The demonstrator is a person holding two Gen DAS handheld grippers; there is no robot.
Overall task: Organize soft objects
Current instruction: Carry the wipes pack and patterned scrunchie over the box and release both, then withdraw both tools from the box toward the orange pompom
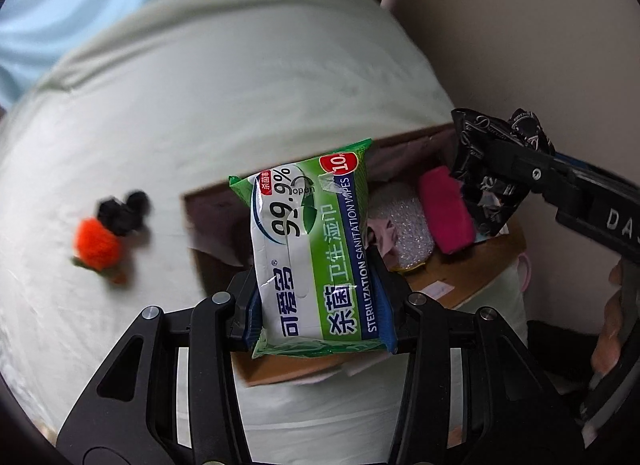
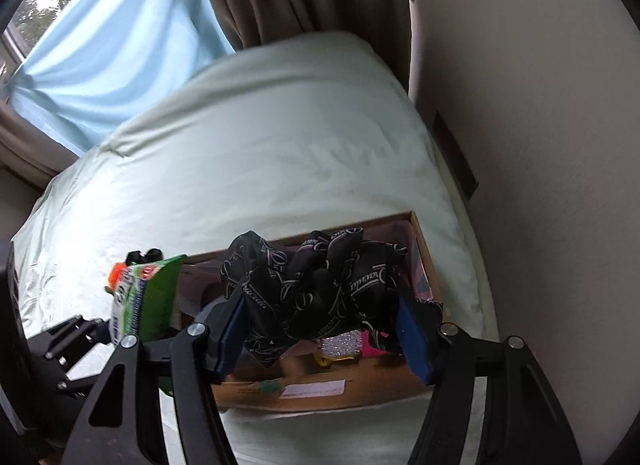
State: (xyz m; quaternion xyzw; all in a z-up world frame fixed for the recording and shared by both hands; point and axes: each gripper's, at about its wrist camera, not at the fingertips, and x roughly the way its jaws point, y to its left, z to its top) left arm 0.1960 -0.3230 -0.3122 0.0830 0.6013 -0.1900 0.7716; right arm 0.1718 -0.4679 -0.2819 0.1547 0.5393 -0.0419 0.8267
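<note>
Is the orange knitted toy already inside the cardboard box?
No, the orange knitted toy lies on the bed sheet, left of the cardboard box.

The wipes pack (image 1: 316,249) reads "99.9%", "open", "10", "STERILIZATION SANITATION WIPES" and "杀菌卫生湿巾"; the black cloth (image 2: 316,289) bears script, possibly "Dracula".

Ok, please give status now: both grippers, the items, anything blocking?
Left gripper shut on wipes. Right gripper shut on black cloth, over box. Orange toy on bed. Nothing blocking.
</note>
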